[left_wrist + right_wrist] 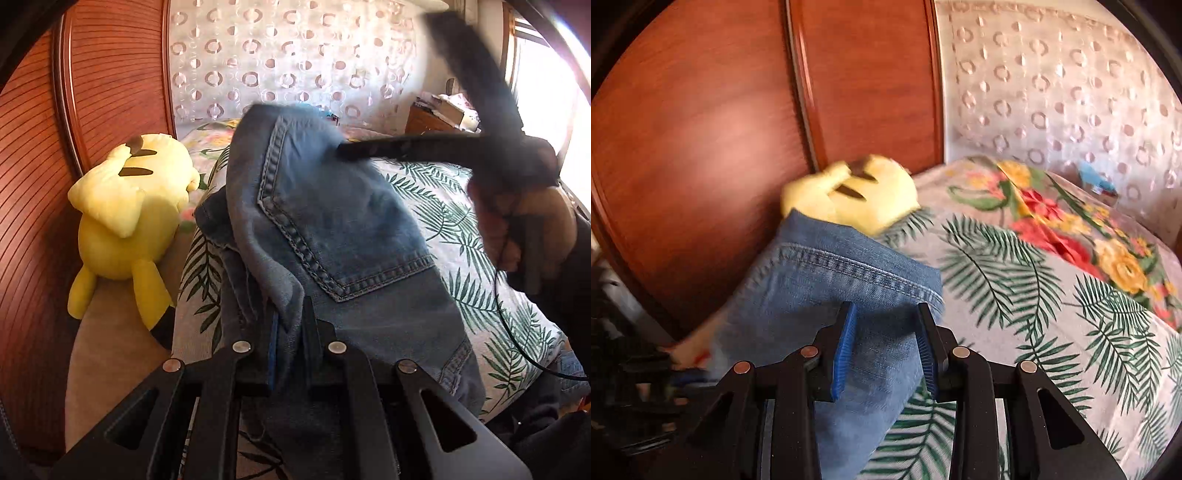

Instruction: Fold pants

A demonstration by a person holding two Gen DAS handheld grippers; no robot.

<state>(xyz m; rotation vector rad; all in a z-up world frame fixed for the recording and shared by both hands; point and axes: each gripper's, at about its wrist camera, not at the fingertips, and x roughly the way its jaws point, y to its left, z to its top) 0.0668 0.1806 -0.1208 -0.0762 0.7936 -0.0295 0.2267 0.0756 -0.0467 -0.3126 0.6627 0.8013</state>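
Blue denim pants (332, 229) lie bunched on the leaf-print bedspread (480, 258), back pocket up. My left gripper (290, 325) is shut on a fold of the pants at their near edge. My right gripper shows in the left wrist view as a dark blurred shape (354, 149) over the far part of the pants. In the right wrist view my right gripper (886, 332) is open, its blue-padded fingers (844, 350) just above a hemmed leg end of the pants (831, 288), holding nothing.
A yellow plush toy (125, 229) lies at the bed's left edge beside a red-brown wooden wardrobe (55, 147); it also shows in the right wrist view (857, 195). A floral blanket (1071, 229) covers the far bed. A patterned curtain (288, 62) hangs behind.
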